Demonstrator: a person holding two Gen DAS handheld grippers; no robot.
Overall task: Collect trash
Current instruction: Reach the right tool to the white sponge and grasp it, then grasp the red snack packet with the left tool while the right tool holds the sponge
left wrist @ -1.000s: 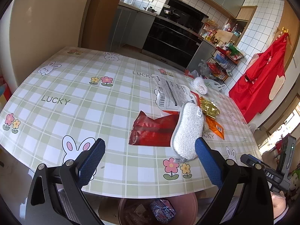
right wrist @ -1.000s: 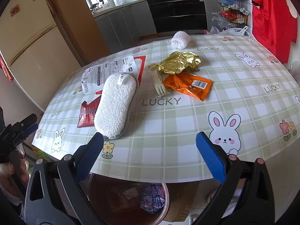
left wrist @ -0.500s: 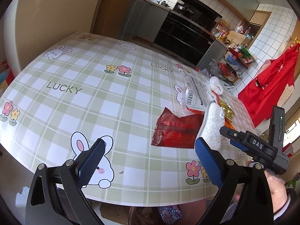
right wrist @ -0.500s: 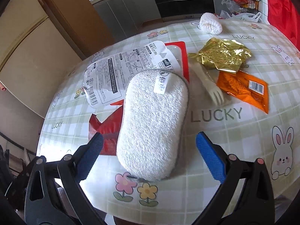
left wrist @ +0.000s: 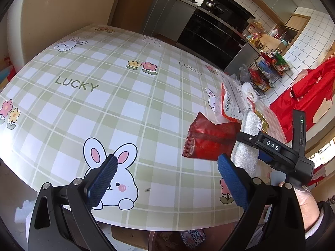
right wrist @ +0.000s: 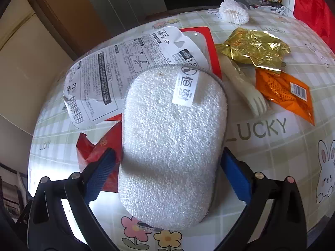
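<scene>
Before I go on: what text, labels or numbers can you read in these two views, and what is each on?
"LUCKY": printed repeatedly on the checked tablecloth.
"DAS": white letters on the right gripper, seen from the left wrist.
"恒澍" (roughly): white tag on the white sponge pad.
"(中)" and "1.": on the white printed package; its fine print and barcode digits are too small.
Orange wrapper: barcode only, digits unreadable.
Red wrapper: faint print, unreadable.

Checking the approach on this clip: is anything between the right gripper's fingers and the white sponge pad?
Nothing visible. The right gripper is closing around the near end of the white sponge pad, one finger on each side. The pad lies on the red wrapper and the printed package, both beneath it, not in the fingers' path.
</scene>
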